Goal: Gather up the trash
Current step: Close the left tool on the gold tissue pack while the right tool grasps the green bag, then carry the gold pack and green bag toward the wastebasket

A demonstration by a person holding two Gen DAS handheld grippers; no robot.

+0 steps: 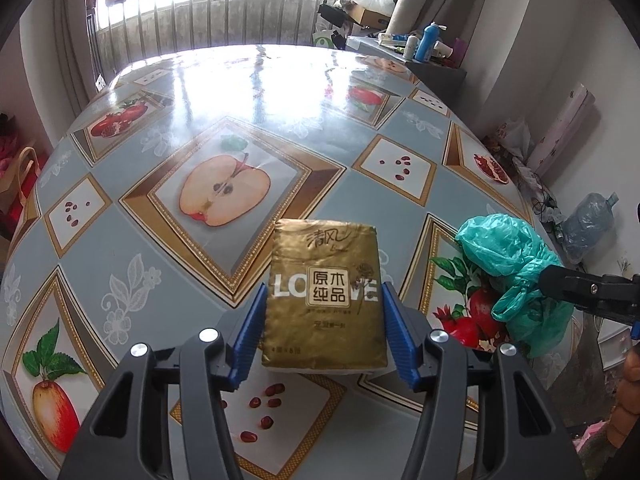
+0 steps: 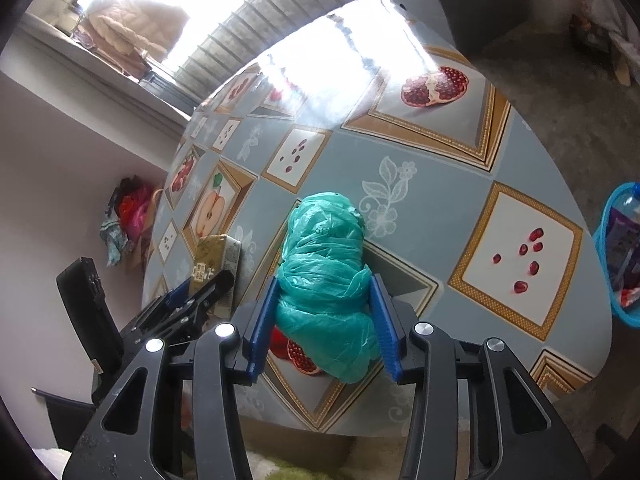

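Blue ribbed pads of the left gripper (image 1: 324,332) sit at both sides of a gold foil tissue pack with a white label (image 1: 326,300), low in the centre of the left wrist view; the near pad touches the pack's edge and the far one is at most a sliver off, so it looks pinched, though not firmly. Pads of the right gripper (image 2: 326,328) press into a crumpled teal plastic bag (image 2: 324,276) at the lower middle of the right wrist view, the film bulging around them, so that claw is clamped on the bag. Both pieces lie on the glossy fruit-patterned tablecloth (image 1: 168,264), the bag just right of the pack. A blue plastic basket with wrappers inside (image 2: 618,256) shows at the right edge, beyond the table. Judging by this, collection is at its grasping stage: two items are taken hold of but neither is lifted clear or dropped anywhere, so carrying and depositing remain.
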